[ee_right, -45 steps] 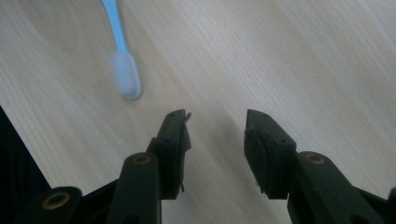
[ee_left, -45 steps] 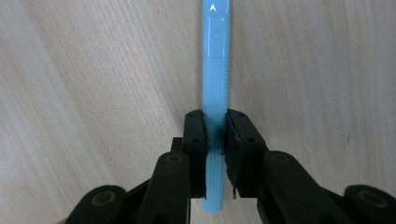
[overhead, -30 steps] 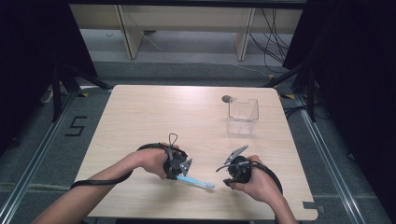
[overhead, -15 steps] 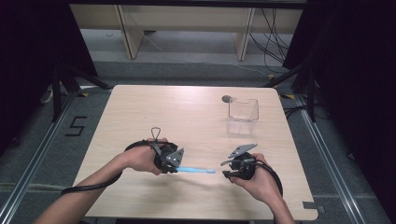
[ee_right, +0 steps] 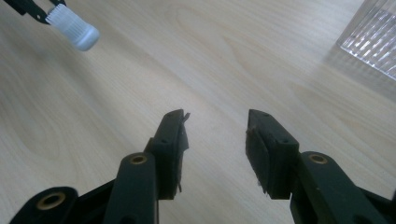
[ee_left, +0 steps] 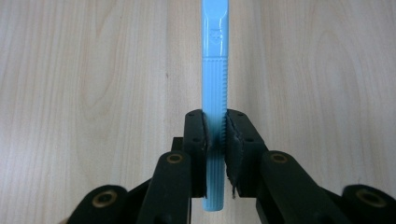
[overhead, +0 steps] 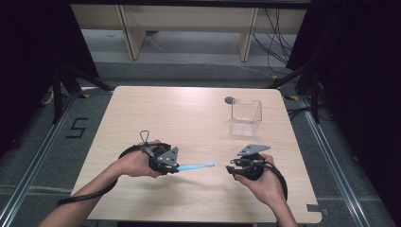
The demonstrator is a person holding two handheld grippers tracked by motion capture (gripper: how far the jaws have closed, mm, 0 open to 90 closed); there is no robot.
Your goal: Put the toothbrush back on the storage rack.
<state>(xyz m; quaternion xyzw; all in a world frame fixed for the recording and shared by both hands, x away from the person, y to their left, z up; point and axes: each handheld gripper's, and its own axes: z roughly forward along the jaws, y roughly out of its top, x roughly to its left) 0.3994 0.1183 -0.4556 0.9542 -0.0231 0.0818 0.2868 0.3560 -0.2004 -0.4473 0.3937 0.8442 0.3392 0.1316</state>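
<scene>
A light-blue plastic toothbrush [ee_left: 214,70] with a finely ribbed handle and white bristles [ee_right: 70,23] was seen against the pale, wood-grained tabletop [overhead: 189,113]. The left gripper [ee_left: 215,135] and the right gripper [ee_right: 217,140] were shown in matte black with brass-coloured rivets, each topped by a grey plate. A clear, ridged plastic box [overhead: 246,117] was noted, beside a small dark-grey round spot [overhead: 230,100]. The floor was rendered grey.

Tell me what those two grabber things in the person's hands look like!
Both are black. The left gripper and right gripper each wear a grey three-cornered plate on top and trail a thick black cable. Up close, the jaws are black bars with brass-coloured rivets and ridged black pads. The person's forearms are bare, no sleeves.
</scene>
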